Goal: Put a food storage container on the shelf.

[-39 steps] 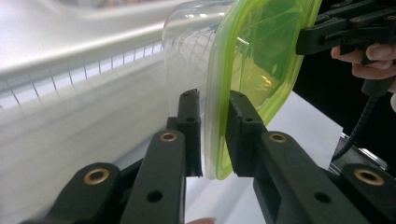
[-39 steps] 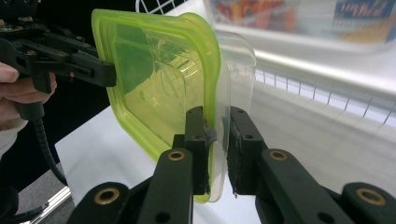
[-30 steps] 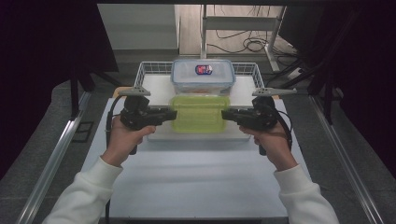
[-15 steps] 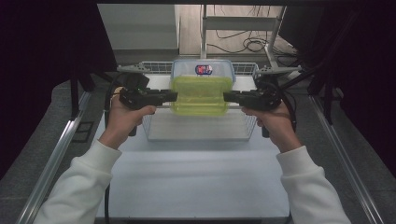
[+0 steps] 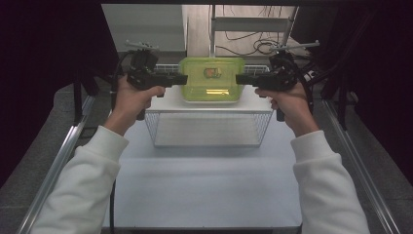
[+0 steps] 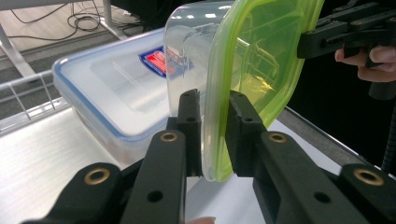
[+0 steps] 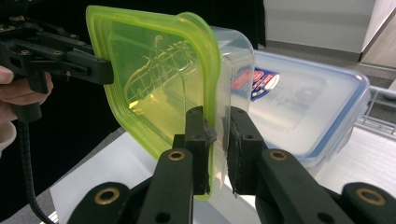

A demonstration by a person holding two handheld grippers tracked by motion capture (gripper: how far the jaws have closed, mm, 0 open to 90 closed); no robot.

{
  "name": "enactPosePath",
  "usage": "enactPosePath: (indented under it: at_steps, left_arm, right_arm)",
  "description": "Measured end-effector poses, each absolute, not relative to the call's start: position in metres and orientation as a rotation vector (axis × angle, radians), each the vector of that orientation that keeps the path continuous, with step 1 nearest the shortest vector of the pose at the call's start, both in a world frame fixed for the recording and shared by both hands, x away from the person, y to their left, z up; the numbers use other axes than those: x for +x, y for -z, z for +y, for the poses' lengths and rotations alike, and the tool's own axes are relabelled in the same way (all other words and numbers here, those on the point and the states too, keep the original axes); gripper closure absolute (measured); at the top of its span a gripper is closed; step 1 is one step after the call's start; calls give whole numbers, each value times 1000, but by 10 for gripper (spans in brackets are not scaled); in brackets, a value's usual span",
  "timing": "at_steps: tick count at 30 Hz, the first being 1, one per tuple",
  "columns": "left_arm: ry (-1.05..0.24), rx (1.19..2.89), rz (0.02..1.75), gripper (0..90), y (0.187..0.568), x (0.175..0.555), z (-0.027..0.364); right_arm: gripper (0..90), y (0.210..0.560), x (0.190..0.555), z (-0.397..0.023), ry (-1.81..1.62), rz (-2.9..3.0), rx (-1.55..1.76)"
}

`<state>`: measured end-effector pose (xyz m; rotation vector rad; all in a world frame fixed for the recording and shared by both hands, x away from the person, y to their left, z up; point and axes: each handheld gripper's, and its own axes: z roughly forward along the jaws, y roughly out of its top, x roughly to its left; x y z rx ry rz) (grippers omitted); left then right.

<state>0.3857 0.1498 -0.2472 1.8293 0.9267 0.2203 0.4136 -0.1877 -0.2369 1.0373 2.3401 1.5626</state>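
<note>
From the high view, the green-lidded container (image 5: 211,79) is hanging in the air between the two grippers, above the far end of the wire basket (image 5: 209,127) on the white table (image 5: 204,190). The left gripper (image 5: 181,79) is pinching its left edge and the right gripper (image 5: 239,79) is pinching its right edge. Here the container is hiding whatever is behind it.

The gripper views are showing what that view is not — a second container, clear with a blue-rimmed lid (image 6: 112,88) and a red and blue label, is sitting just behind the lifted one. In the left gripper view, the left gripper (image 6: 215,135) is clamping narrowly on the green lid's rim, one jaw on each face, with the clear tub of the lifted container (image 6: 196,46) bulging away behind the lid. In the right gripper view, the right gripper (image 7: 218,140) is gripping the opposite rim in the same way, and the blue-rimmed container (image 7: 303,102) is lying beyond it, beside the basket's wire edge. Each gripper view is also catching the other gripper on the far side of the lid.

Counted: two grippers, two hands in white sleeves, two lidded containers — one green-lidded and held, one blue-rimmed and resting — and one wire basket.
</note>
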Motion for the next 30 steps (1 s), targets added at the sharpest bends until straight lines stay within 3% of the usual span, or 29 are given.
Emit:
enactPosePath:
  at_steps: [30]
  left_arm:
    - [-125, 1812, 995, 773, 253, 438, 150]
  right_arm:
    - [786, 237, 468, -187, -1544, 2364, 1211]
